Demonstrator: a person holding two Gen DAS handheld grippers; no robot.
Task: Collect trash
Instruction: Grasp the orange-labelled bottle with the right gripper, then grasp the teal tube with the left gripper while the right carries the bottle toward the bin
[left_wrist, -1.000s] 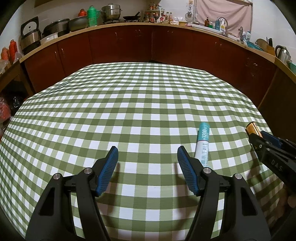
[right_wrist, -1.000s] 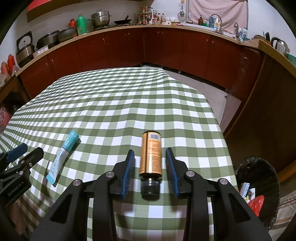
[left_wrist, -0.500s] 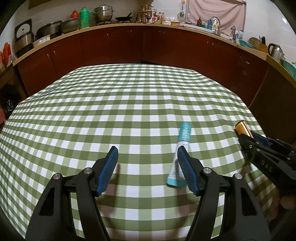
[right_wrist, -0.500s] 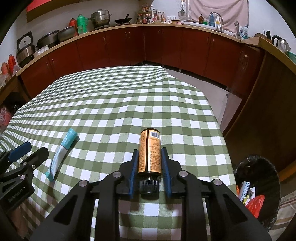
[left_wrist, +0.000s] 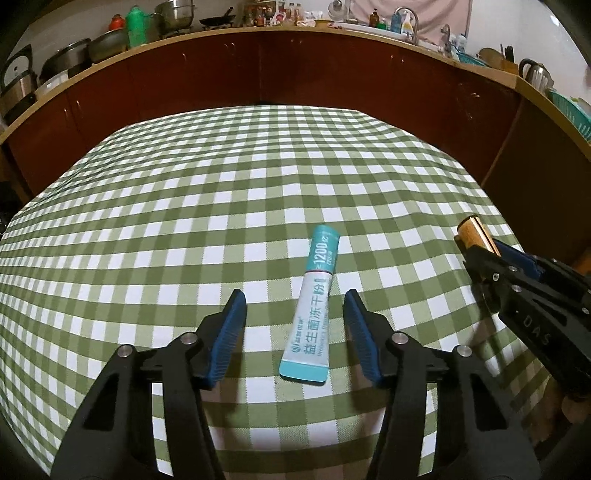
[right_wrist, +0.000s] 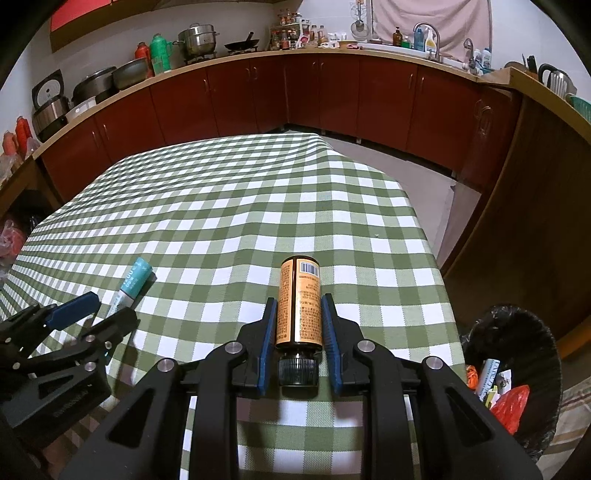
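A teal and white sachet (left_wrist: 313, 309) lies flat on the green checked tablecloth (left_wrist: 184, 206). My left gripper (left_wrist: 295, 306) is open, with the sachet between its two blue pads, not touched. My right gripper (right_wrist: 298, 312) is shut on an orange-labelled bottle (right_wrist: 298, 302) with a dark cap, lying along the fingers just above the cloth. The bottle's end (left_wrist: 474, 236) and the right gripper (left_wrist: 480, 254) show at the right of the left wrist view. The sachet (right_wrist: 132, 283) and left gripper (right_wrist: 96, 308) show at the left of the right wrist view.
A black-lined trash bin (right_wrist: 517, 332) holding several wrappers stands on the floor right of the table's near corner. Dark red kitchen cabinets (right_wrist: 295, 99) with pots and bottles on the counter run around the far side. The table edge (right_wrist: 436, 266) drops off close to the right gripper.
My left gripper moved right until the sachet came between its open pads. My right gripper closed from open onto the bottle and has lifted it slightly.
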